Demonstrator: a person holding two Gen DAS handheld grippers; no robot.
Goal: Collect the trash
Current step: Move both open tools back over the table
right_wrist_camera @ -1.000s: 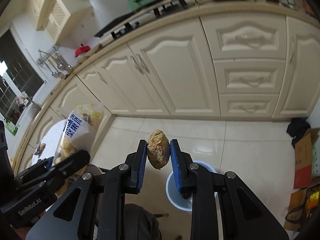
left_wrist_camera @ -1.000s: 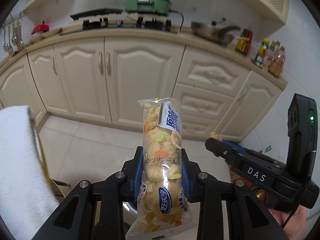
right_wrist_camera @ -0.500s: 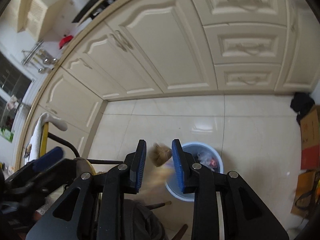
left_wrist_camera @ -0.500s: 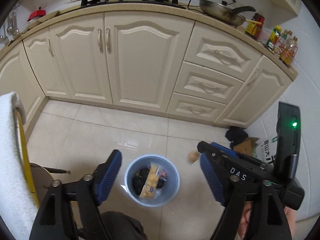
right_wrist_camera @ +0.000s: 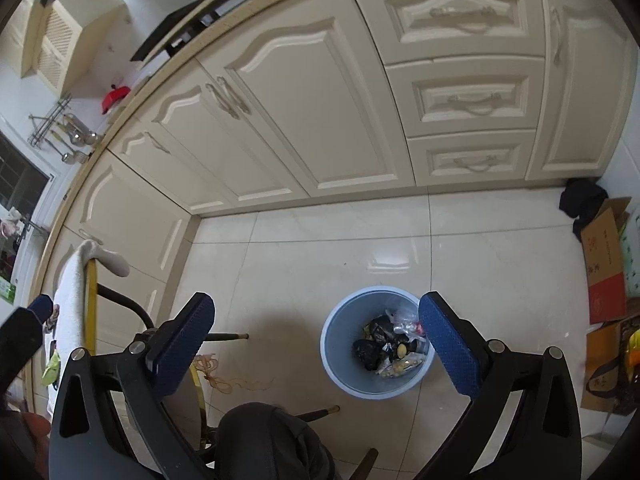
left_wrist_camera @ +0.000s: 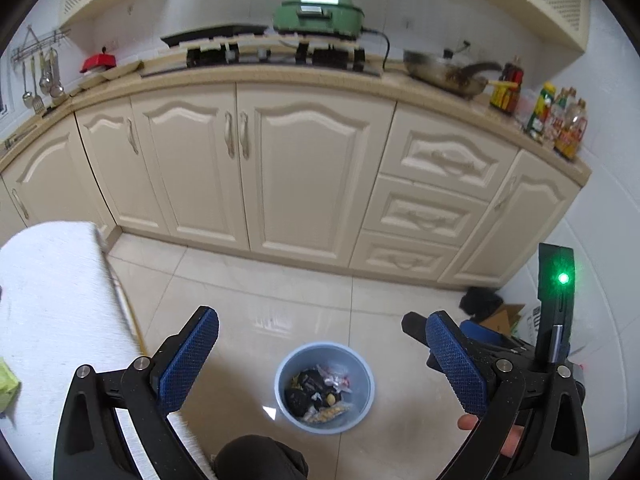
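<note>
Left wrist view: the left gripper (left_wrist_camera: 320,354) stands with its blue-padded jaws spread wide, having just been opening, and nothing lies between them. Seen through the gap, down on the glossy cream floor tiles (left_wrist_camera: 248,304), sits the round pale-blue plastic trash bin (left_wrist_camera: 325,387), upright and holding a heap of dark and crinkled clear wrappers together with a yellowish snack packet (left_wrist_camera: 328,412) at its near side. A dark-clothed knee (left_wrist_camera: 260,456) of the person shows at the bottom edge, just short of the bin. To the left a table under a white cloth (left_wrist_camera: 52,300) fills the corner. To the right the other tool's black body with a lit green lamp (left_wrist_camera: 563,278) rises beside the jaw, and a fingertip shows beneath it. Beyond stand cream panelled kitchen cabinets (left_wrist_camera: 304,168), with a green lidded electric cooker (left_wrist_camera: 318,14) and a steel wok (left_wrist_camera: 444,72) on the counter.

Right wrist view: the right gripper (right_wrist_camera: 316,340) is likewise spread wide after just opening, with nothing between its pads. The bin (right_wrist_camera: 340,360) sits on the floor toward the right jaw, whose pad overlaps the rim in the picture. A brown cardboard box (right_wrist_camera: 604,260) stands well apart by the right wall, and a thin tangle of brownish string (right_wrist_camera: 224,376) lies on the tiles near the left jaw.
</note>
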